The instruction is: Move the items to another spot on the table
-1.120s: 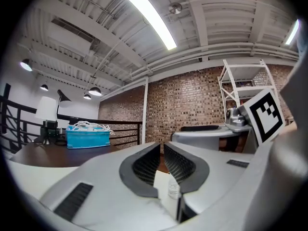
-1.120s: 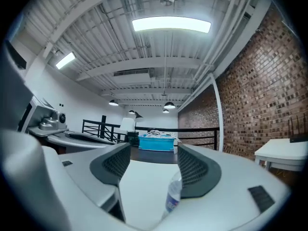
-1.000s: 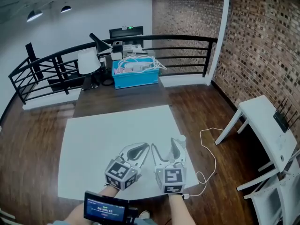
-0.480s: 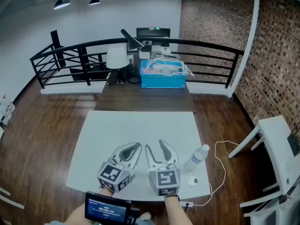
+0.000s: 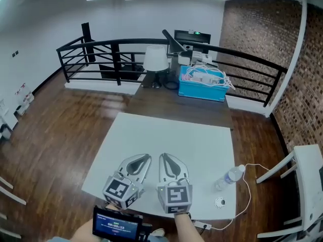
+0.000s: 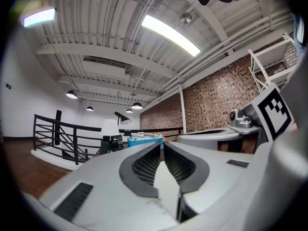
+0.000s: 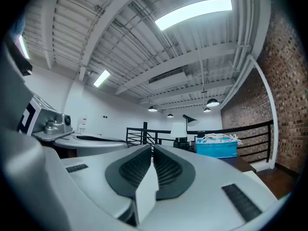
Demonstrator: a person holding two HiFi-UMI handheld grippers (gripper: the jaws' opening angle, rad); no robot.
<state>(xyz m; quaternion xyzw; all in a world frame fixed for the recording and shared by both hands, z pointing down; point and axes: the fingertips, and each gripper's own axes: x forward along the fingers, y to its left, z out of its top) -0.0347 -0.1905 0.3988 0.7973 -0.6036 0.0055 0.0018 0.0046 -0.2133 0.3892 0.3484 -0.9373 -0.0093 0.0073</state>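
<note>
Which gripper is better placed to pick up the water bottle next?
Right. The water bottle is near the right edge of the table, beside the right gripper; the left gripper is farther. The right jaws just closed, empty.

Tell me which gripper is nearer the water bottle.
Right. The right gripper, its jaws just closed on nothing, is directly left of the water bottle; the left gripper is farther left, beyond the right one.

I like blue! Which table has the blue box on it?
The dark wooden table by the black railing; the blue box sits at its far end. The white table in front has a bottle instead.
</note>
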